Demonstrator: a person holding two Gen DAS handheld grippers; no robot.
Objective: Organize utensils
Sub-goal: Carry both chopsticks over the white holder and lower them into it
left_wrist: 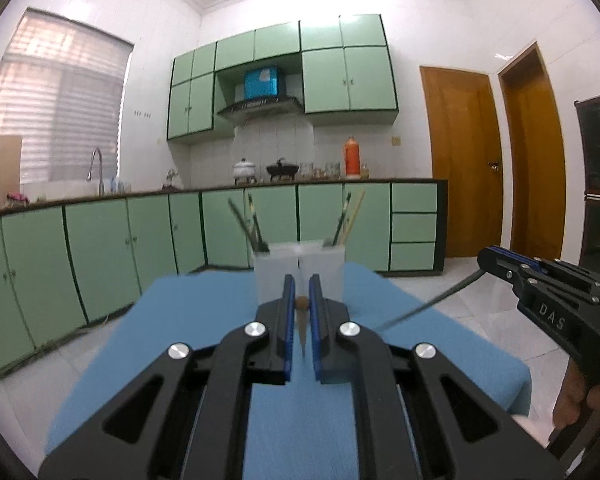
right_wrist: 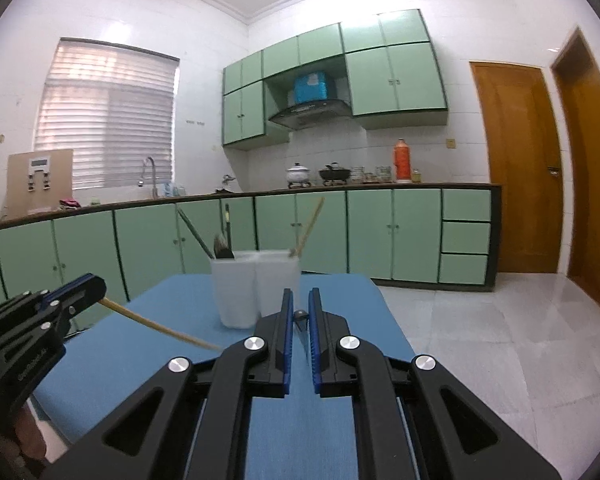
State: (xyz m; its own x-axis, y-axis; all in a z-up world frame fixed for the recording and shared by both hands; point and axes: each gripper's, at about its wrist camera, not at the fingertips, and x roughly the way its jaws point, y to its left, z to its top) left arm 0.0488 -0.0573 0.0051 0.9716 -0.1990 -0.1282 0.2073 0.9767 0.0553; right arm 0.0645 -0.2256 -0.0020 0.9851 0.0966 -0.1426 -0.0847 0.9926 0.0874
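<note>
A translucent white two-compartment holder [left_wrist: 278,276] [right_wrist: 240,292] stands at the far end of the blue table [left_wrist: 180,344]. Dark chopsticks lean in its left compartment and pale ones in its right. My left gripper [left_wrist: 301,290] is shut on a tan wooden chopstick [left_wrist: 302,305], seen end-on above the table in front of the holder. In the right wrist view that gripper [right_wrist: 97,285] is at the left, with the wooden chopstick [right_wrist: 160,326] slanting down to the right. My right gripper [right_wrist: 300,298] [left_wrist: 485,259] is shut on a dark chopstick [right_wrist: 300,315] [left_wrist: 432,302], which slants down to the left.
Green base cabinets [left_wrist: 100,248] under a dark counter run behind and left of the table. The counter carries pots [left_wrist: 244,168] and an orange flask [left_wrist: 352,156]. Wooden doors [left_wrist: 464,160] and pale tiled floor [right_wrist: 480,340] lie to the right. A hand [left_wrist: 592,400] holds the right gripper's handle.
</note>
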